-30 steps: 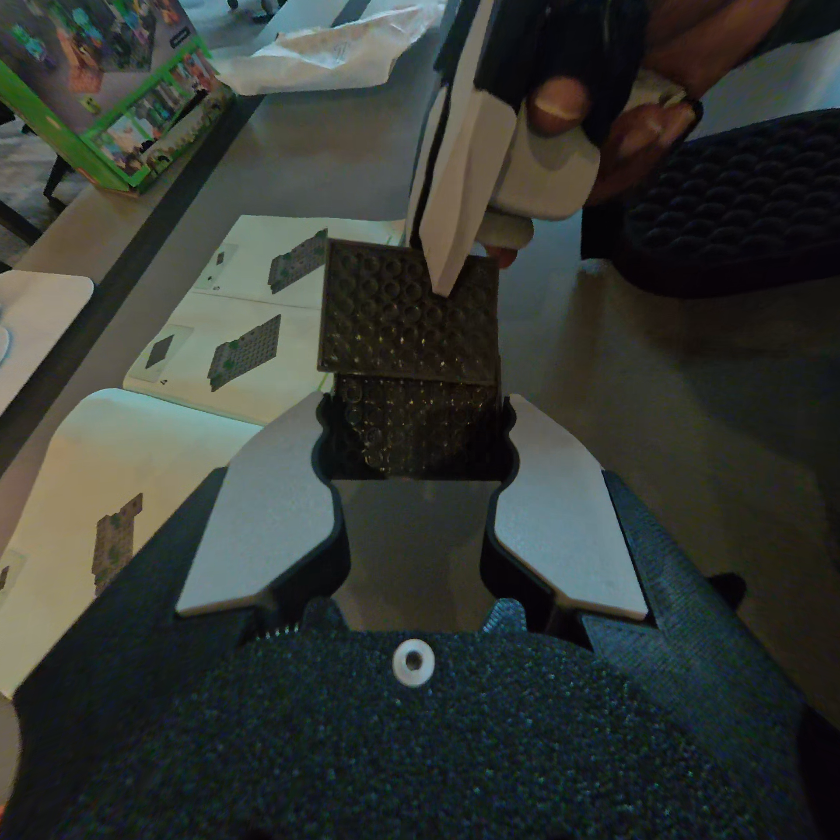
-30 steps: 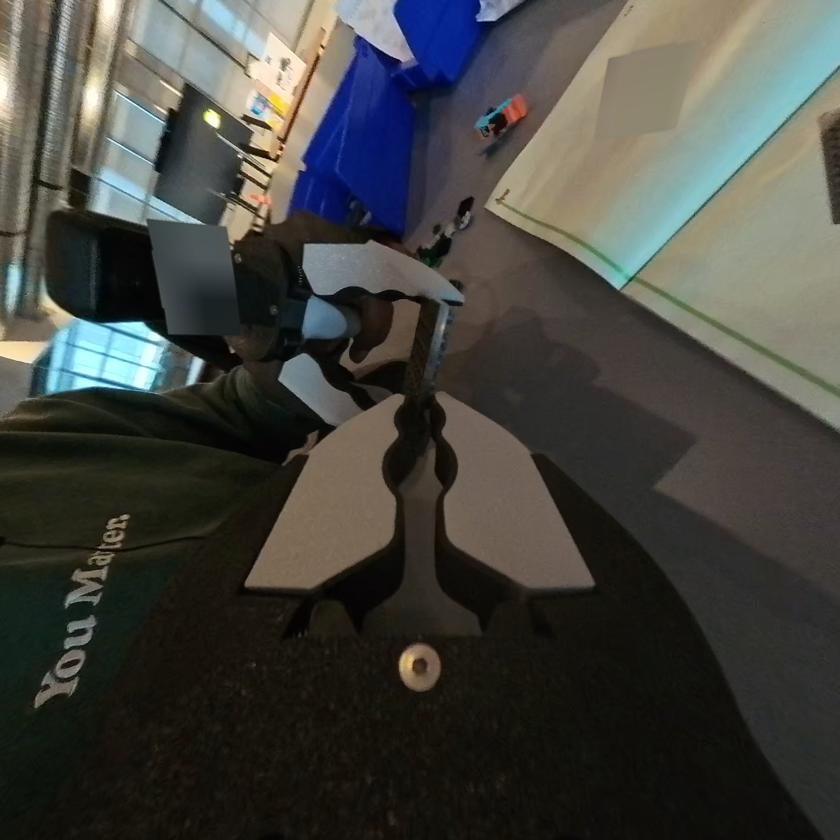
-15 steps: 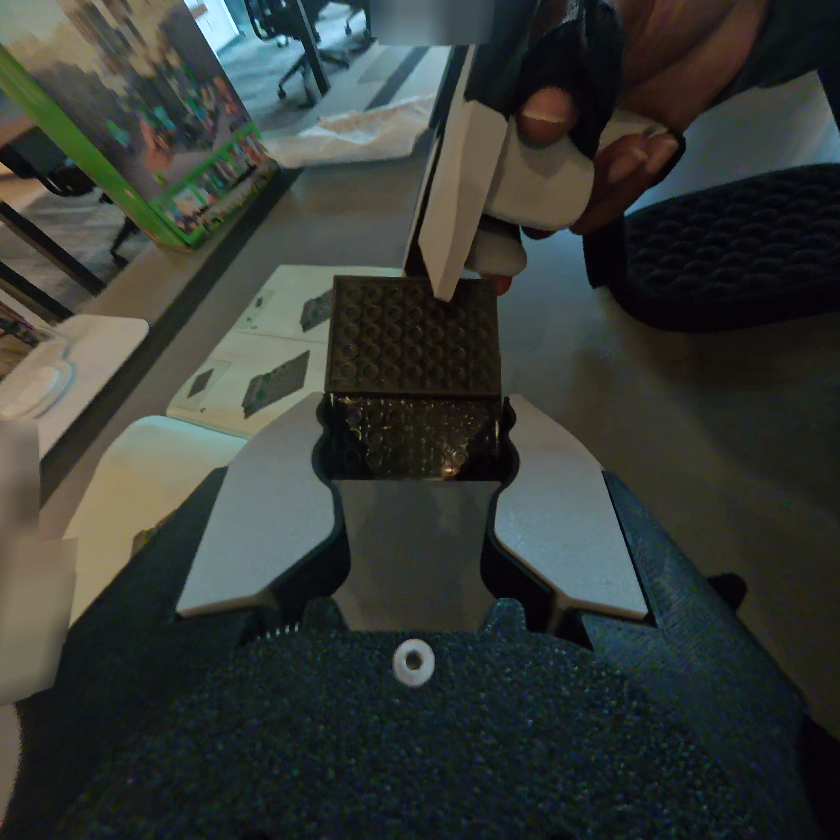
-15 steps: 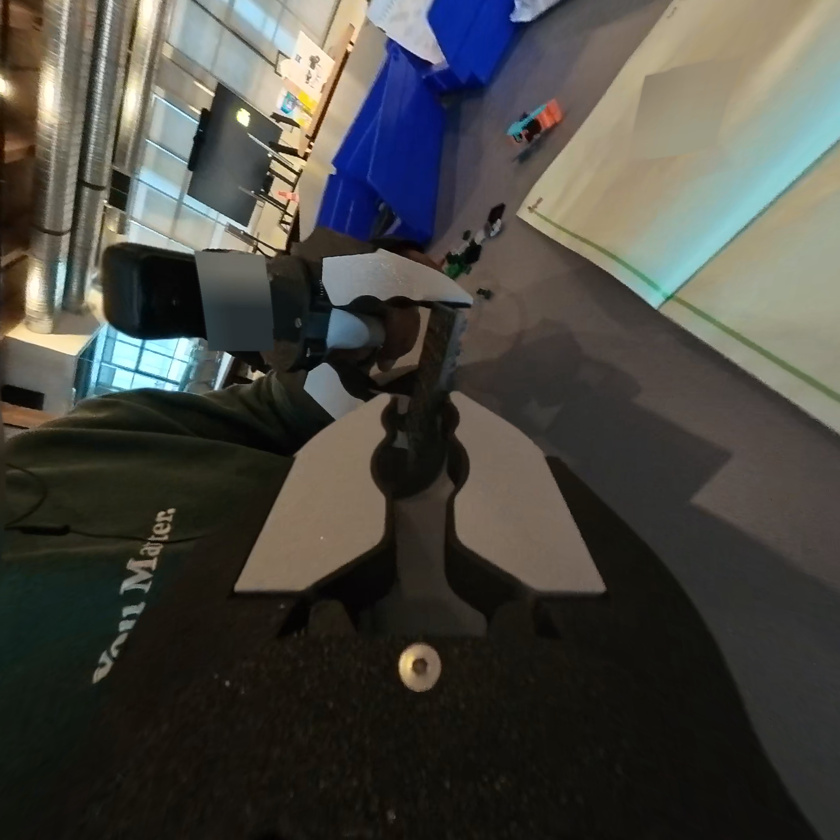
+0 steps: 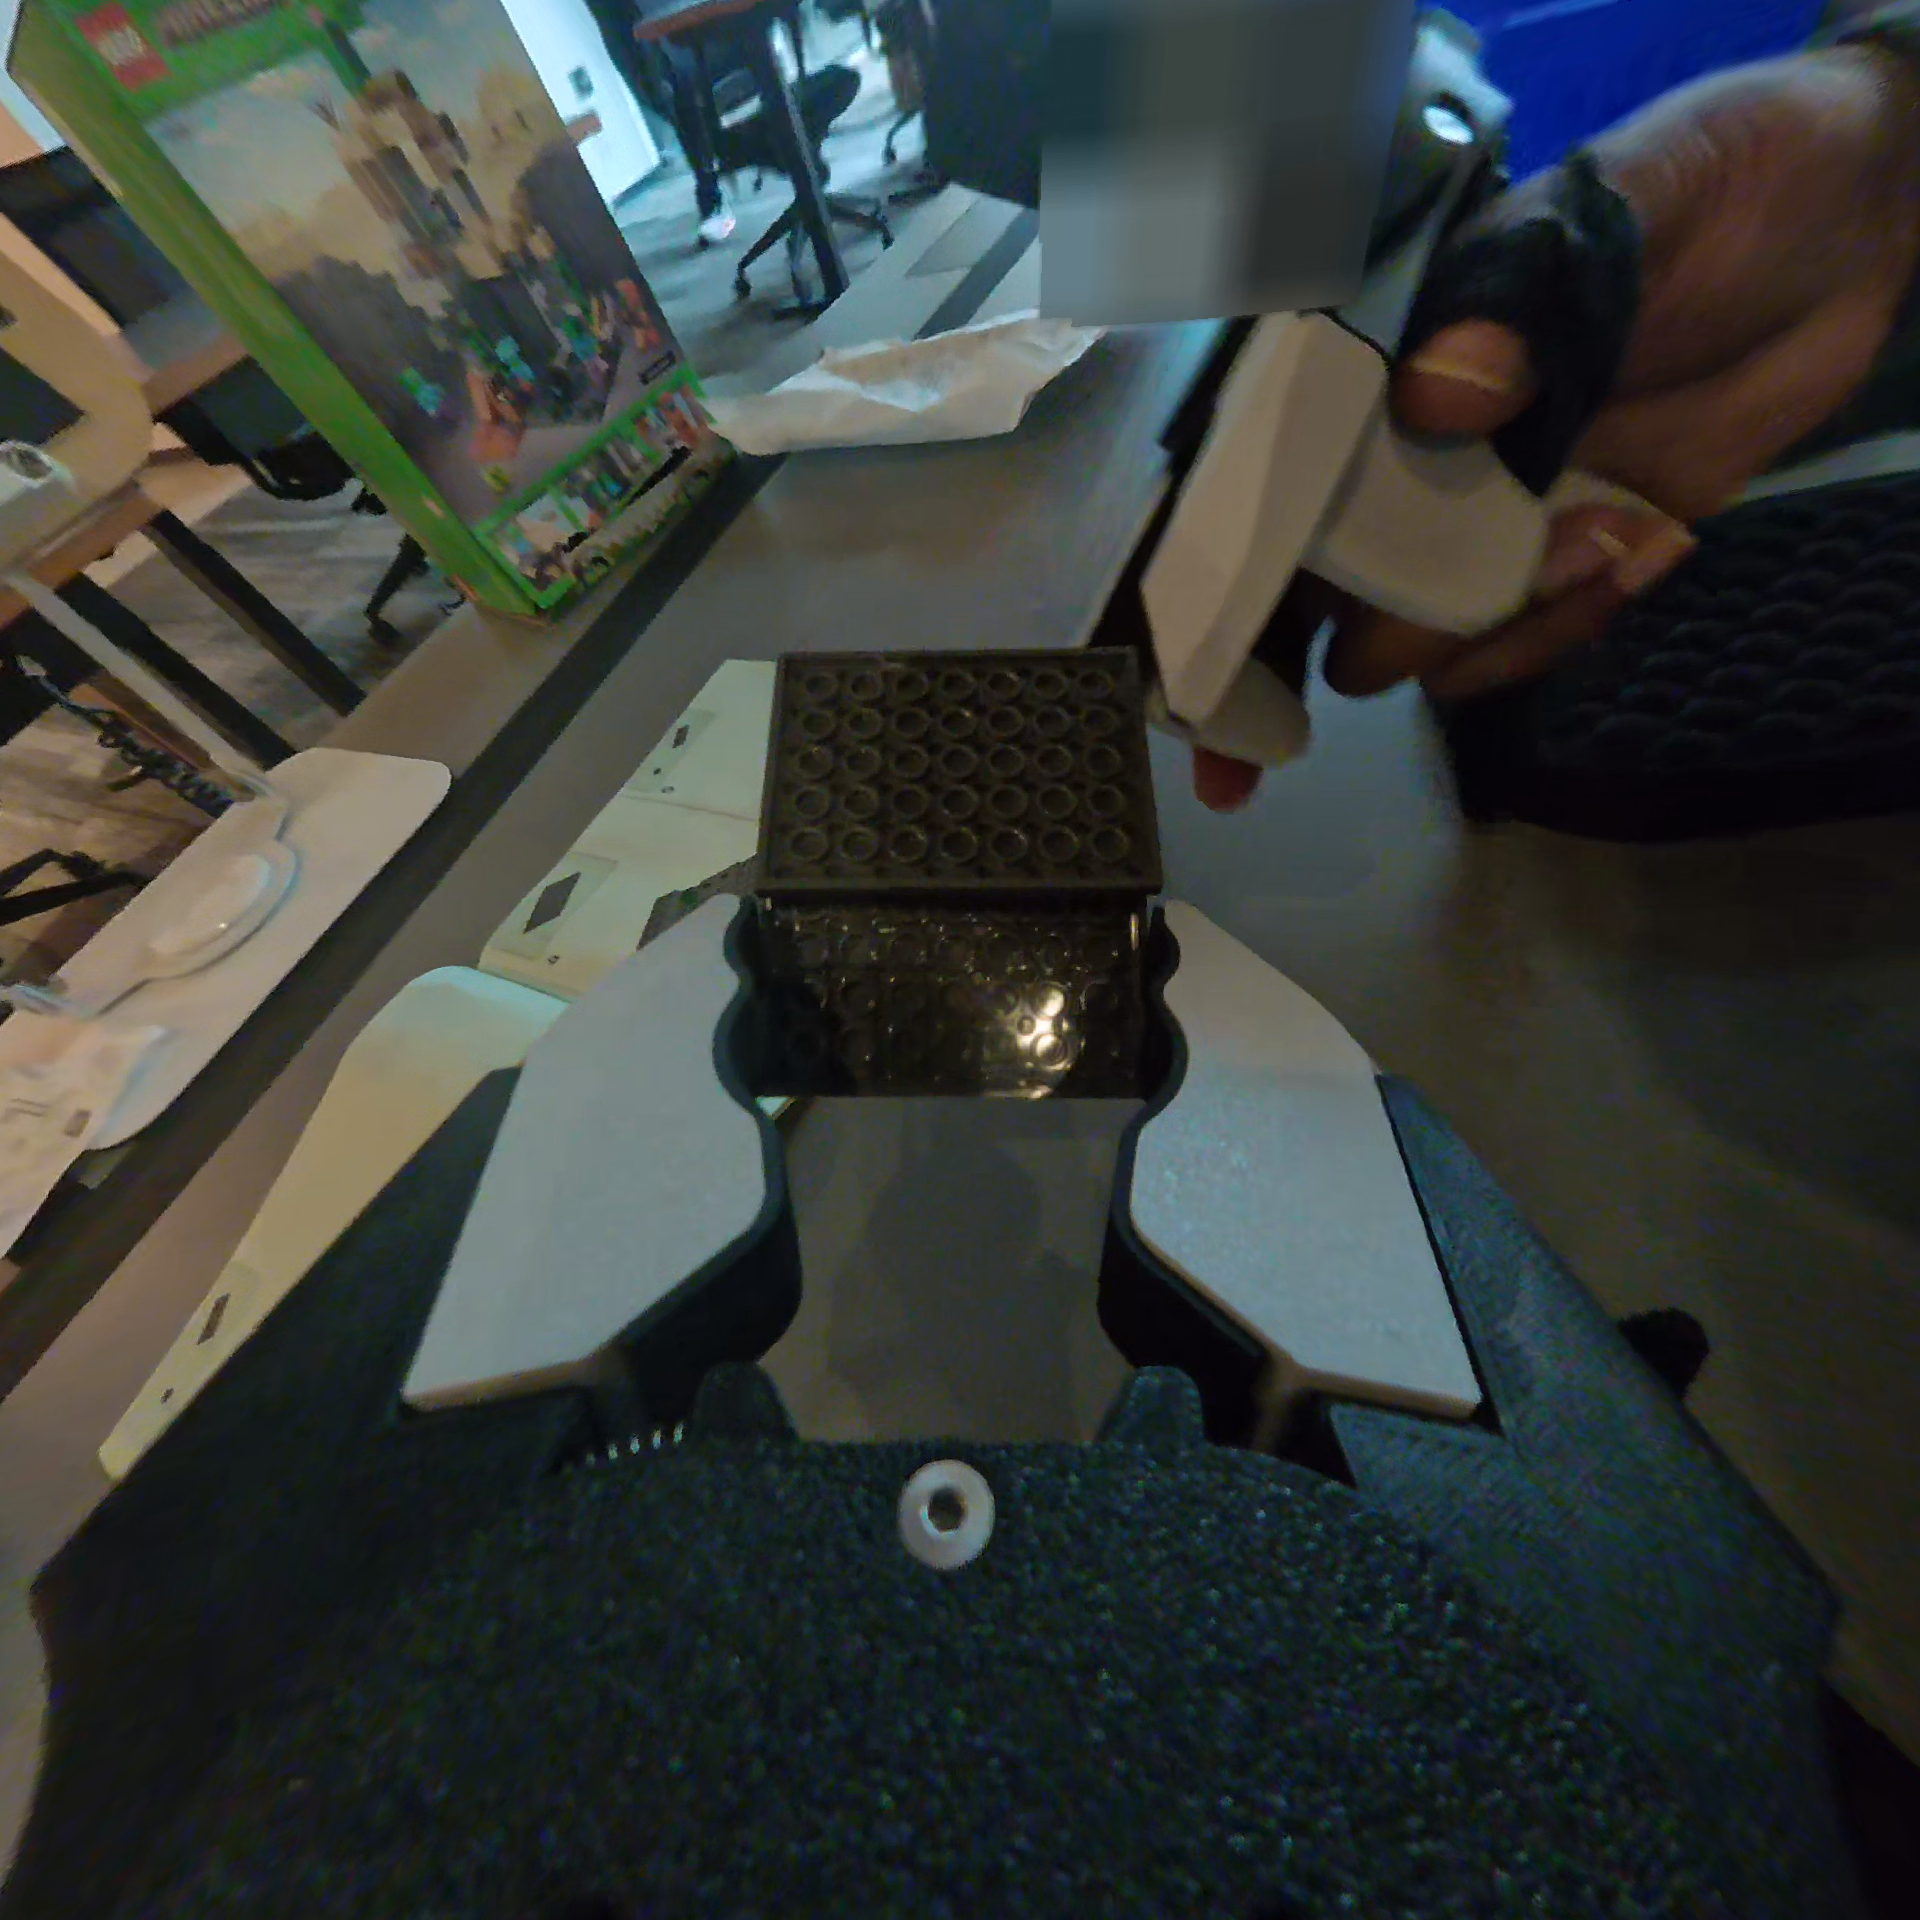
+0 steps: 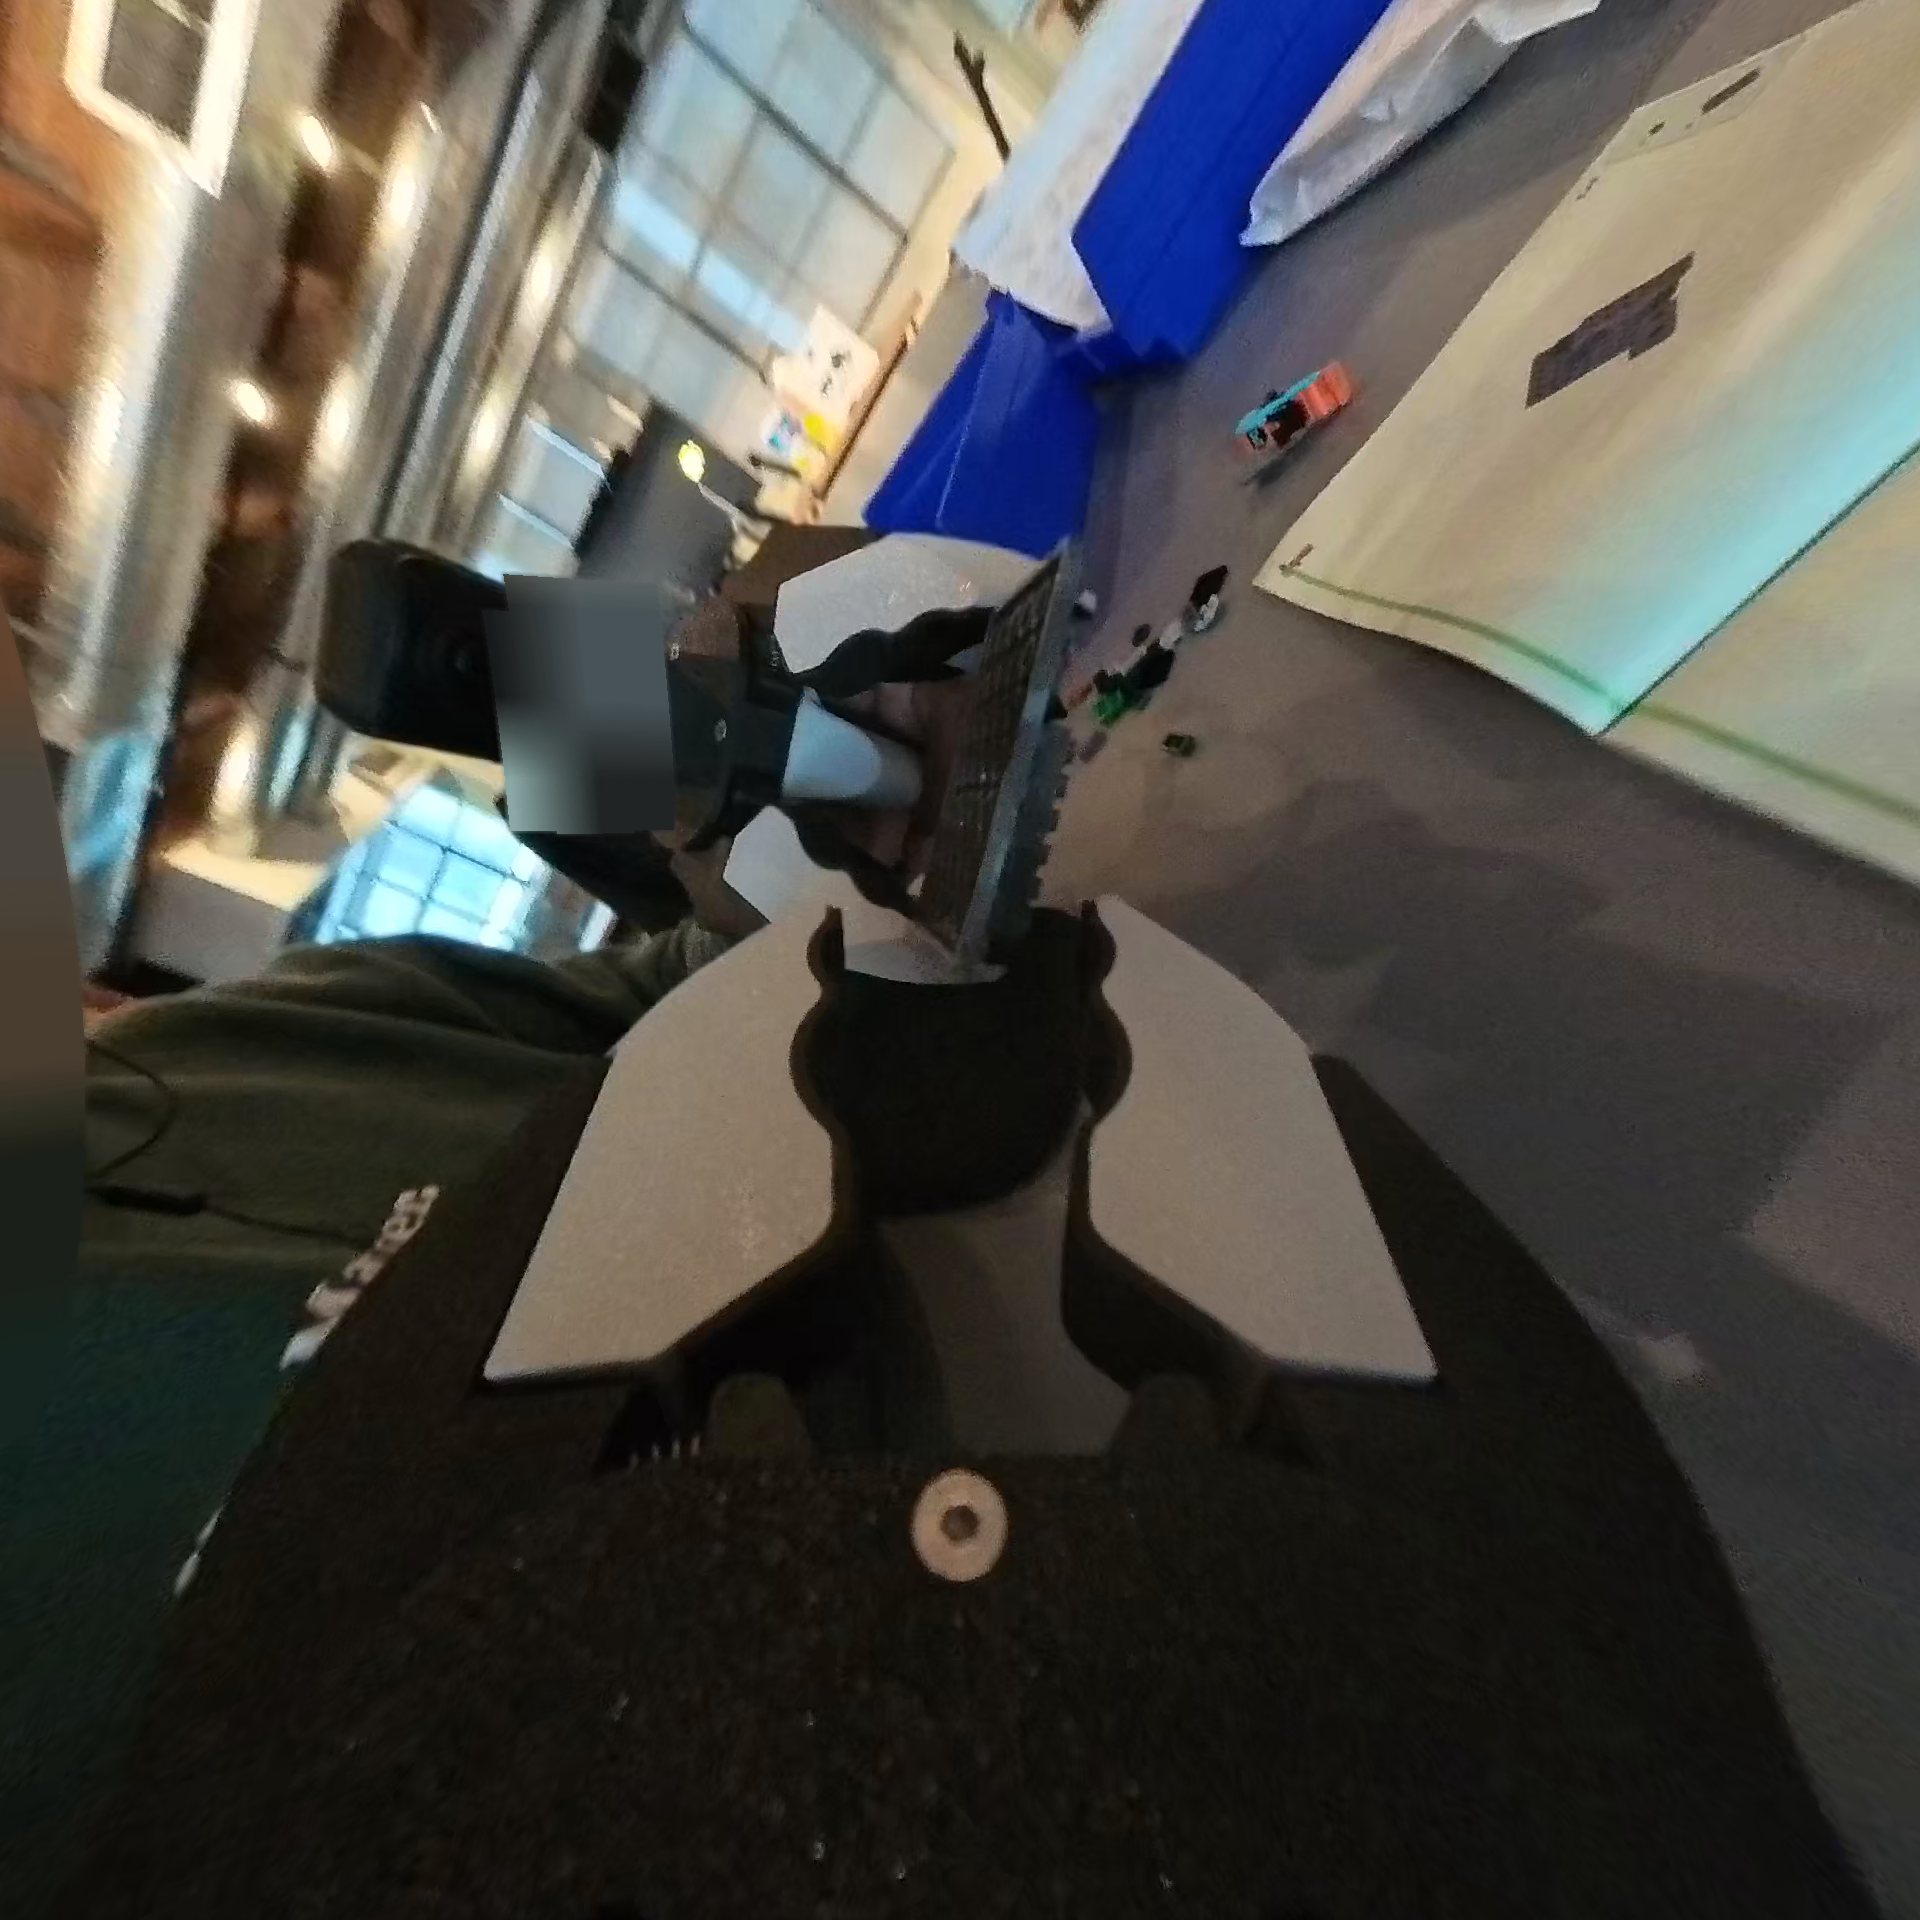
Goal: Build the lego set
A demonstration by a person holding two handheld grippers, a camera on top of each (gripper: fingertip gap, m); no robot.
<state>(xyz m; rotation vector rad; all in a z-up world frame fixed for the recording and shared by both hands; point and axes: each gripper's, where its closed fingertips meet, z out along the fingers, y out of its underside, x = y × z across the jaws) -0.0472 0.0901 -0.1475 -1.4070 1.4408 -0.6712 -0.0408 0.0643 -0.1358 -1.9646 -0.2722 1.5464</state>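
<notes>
right gripper [image 6: 961, 935] is spreading apart, letting go of the dark plate [image 5: 956, 774] | left gripper [image 5: 951, 997] is staying clamped on plate, above counter [image 5: 1558, 1039] | handover looking complete

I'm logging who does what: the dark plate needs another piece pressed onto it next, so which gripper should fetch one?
Right gripper, probably: its fingers are open and empty, while the left gripper is clamped on the dark plate.
</notes>
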